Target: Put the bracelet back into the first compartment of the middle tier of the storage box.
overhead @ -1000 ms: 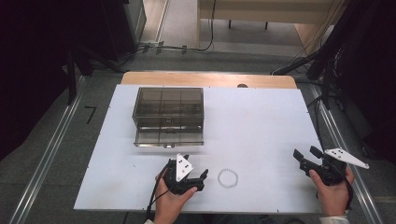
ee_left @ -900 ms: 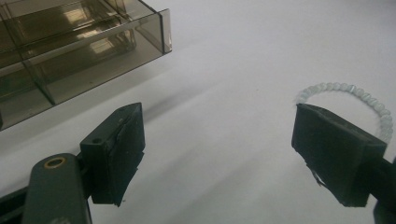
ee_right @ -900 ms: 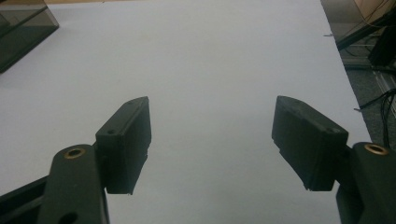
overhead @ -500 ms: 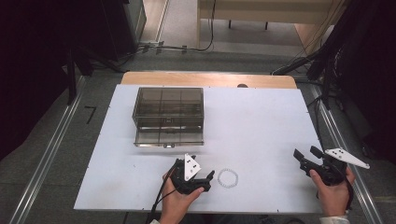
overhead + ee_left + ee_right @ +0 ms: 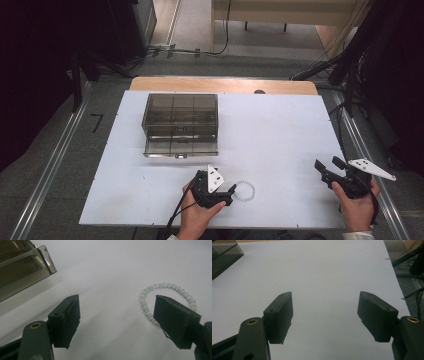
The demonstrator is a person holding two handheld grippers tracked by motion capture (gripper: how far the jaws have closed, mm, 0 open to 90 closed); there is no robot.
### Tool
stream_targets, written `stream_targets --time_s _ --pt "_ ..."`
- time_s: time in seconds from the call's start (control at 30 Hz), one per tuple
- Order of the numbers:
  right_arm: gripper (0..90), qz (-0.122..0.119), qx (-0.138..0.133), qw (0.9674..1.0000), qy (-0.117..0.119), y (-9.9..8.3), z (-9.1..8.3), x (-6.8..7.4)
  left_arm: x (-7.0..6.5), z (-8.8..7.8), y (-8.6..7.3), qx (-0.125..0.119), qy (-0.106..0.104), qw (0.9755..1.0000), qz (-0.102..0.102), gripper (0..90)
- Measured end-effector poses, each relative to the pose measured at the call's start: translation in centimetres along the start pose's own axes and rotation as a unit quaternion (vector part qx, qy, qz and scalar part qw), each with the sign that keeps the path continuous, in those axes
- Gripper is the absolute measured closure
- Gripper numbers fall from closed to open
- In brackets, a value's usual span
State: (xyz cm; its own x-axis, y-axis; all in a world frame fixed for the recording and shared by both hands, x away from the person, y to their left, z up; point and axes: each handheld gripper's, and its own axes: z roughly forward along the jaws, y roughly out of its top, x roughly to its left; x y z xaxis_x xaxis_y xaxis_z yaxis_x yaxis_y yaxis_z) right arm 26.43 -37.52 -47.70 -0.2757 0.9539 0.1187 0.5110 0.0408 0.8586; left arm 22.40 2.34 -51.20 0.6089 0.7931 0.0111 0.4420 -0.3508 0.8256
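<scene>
A pale bead bracelet (image 5: pixel 244 190) lies flat on the white table top (image 5: pixel 280 135) near the front edge. My left gripper (image 5: pixel 230 195) is open just left of it, jaws pointing at it. In the left gripper view the bracelet (image 5: pixel 163 285) sits ahead, its near right arc hidden behind the right-hand jaw; nothing is between the jaws of that gripper (image 5: pixel 116 315). My right gripper (image 5: pixel 328 164) is open at the front right of the table, well away from the bracelet. Its own view shows only bare table between the jaws of the gripper (image 5: pixel 325 312).
A smoky transparent box (image 5: pixel 181 122) with a drawer pulled slightly forward stands at the back left. Its corner appears in the left gripper view (image 5: pixel 20 267) and the right gripper view (image 5: pixel 224 257). Cables lie on the floor beyond the table's right edge (image 5: pixel 412 292).
My left gripper has moved to the right, closing in on the bracelet, with its jaws turned toward it. The right gripper has held still.
</scene>
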Motion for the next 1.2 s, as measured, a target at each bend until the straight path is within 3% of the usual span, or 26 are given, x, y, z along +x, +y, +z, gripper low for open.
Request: stream_targets --time_s 0.7,0.87,1.0,1.2 --pt "27.1 0.000 0.000 1.0000 0.001 0.0 0.0 0.0 -0.5 1.3 0.7 0.042 -0.011 0.9990 0.010 22.2" --pt "27.2 0.000 0.000 1.0000 0.001 0.0 0.0 0.0 -0.8 1.6 0.8 0.053 -0.012 0.9981 0.027 27.4" --pt "27.4 0.000 0.000 1.0000 0.001 0.0 0.0 0.0 -0.8 1.6 0.8 0.054 -0.015 0.9981 0.025 29.7" --pt "27.7 0.000 0.002 1.0000 0.001 0.0 0.1 0.0 -1.1 1.6 0.8 0.052 -0.030 0.9974 0.041 42.3"
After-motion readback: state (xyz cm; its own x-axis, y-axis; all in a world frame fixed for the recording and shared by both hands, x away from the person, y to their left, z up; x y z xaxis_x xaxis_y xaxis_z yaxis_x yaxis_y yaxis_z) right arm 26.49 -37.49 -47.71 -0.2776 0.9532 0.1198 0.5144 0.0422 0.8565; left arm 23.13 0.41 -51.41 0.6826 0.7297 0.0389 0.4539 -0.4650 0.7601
